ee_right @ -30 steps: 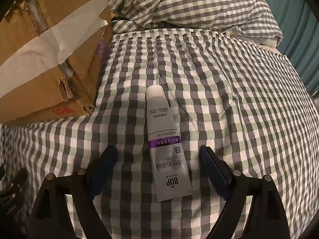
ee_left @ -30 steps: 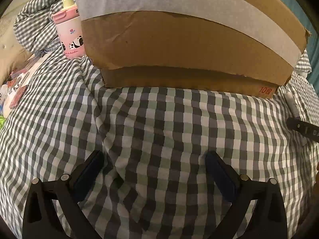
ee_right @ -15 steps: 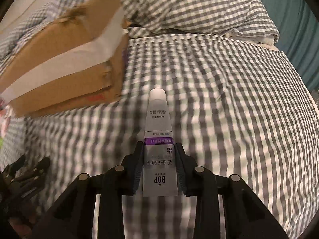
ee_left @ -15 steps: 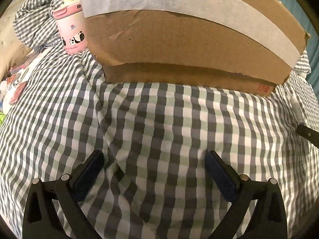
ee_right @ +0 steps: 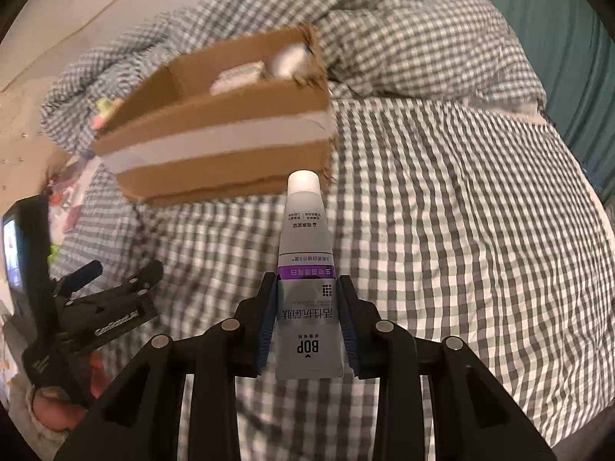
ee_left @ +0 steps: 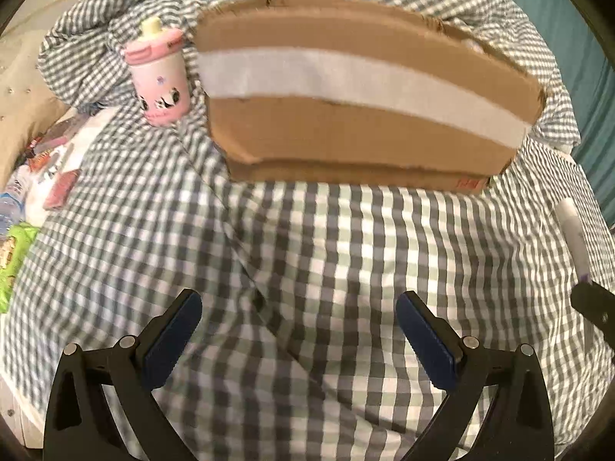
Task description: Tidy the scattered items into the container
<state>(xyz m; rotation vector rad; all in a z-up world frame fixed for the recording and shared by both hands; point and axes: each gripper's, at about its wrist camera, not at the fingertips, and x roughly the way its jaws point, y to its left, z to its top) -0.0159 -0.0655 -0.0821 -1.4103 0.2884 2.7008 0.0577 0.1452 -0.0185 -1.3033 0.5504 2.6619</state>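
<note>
My right gripper (ee_right: 307, 299) is shut on a grey and purple BOP tube (ee_right: 306, 253), cap pointing forward, held above the checked bedspread. The tube also shows at the right edge of the left wrist view (ee_left: 572, 230). The open cardboard box (ee_right: 215, 134) with a white tape band lies ahead and to the left, with a white packet (ee_right: 238, 75) and a pale round item (ee_right: 288, 61) inside. My left gripper (ee_left: 298, 330) is open and empty above the bedspread, in front of the box (ee_left: 357, 115).
A pink panda bottle (ee_left: 159, 77) stands left of the box. Small packets (ee_left: 57, 176) and a green pack (ee_left: 11, 253) lie at the far left. A crumpled checked duvet (ee_right: 403, 38) sits behind the box. The left gripper tool (ee_right: 88, 307) shows in the right wrist view.
My right gripper closed on the tube and lifted it off the bed toward the box. My left gripper drew back and up from the box, staying open.
</note>
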